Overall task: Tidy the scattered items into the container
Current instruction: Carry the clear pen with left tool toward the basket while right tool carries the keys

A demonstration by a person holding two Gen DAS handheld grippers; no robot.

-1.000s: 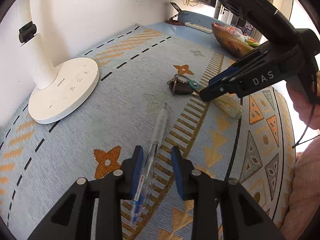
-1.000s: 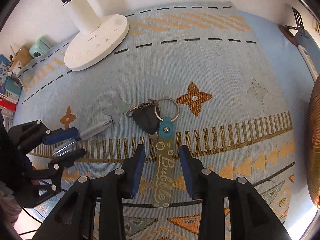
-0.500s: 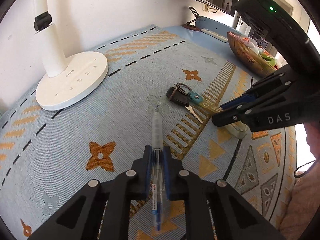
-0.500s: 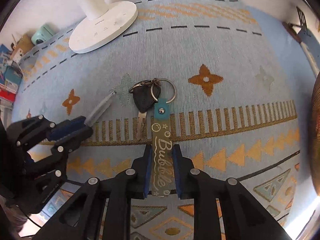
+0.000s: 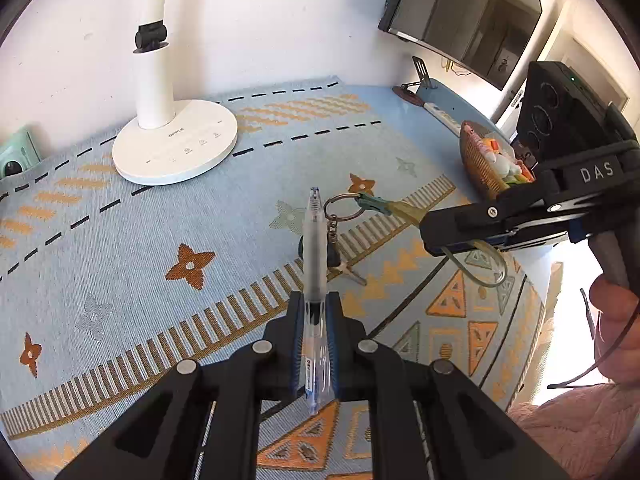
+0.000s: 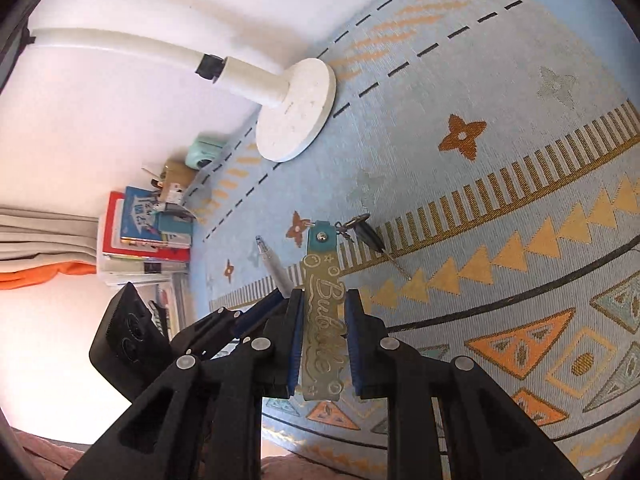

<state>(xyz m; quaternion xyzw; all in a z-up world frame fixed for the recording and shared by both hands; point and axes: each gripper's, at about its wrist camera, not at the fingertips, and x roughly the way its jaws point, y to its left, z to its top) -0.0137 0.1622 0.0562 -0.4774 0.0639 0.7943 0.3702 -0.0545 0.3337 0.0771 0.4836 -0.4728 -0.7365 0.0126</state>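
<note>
Left wrist view: left gripper [image 5: 314, 344] clenched on translucent plastic ballpoint pen [image 5: 314, 256], raised off patterned blue woven cloth [image 5: 240, 208]. Risk: the smooth barrel may slide free. Woven wicker basket [image 5: 478, 164] far right.

Right wrist view: right gripper [image 6: 322, 344] pinches greenish "Bubble" keychain tag [image 6: 322, 316]; dangling black key [image 6: 370, 234] may swing, snagging.

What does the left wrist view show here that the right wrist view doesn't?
Only the left wrist view shows the woven basket and the wall screen. Only the right wrist view shows the stacked books and the "Bubble" lettering on the key tag. Both show the lamp base, the pen clamped in the left gripper, and the keys held by the right gripper.
</note>
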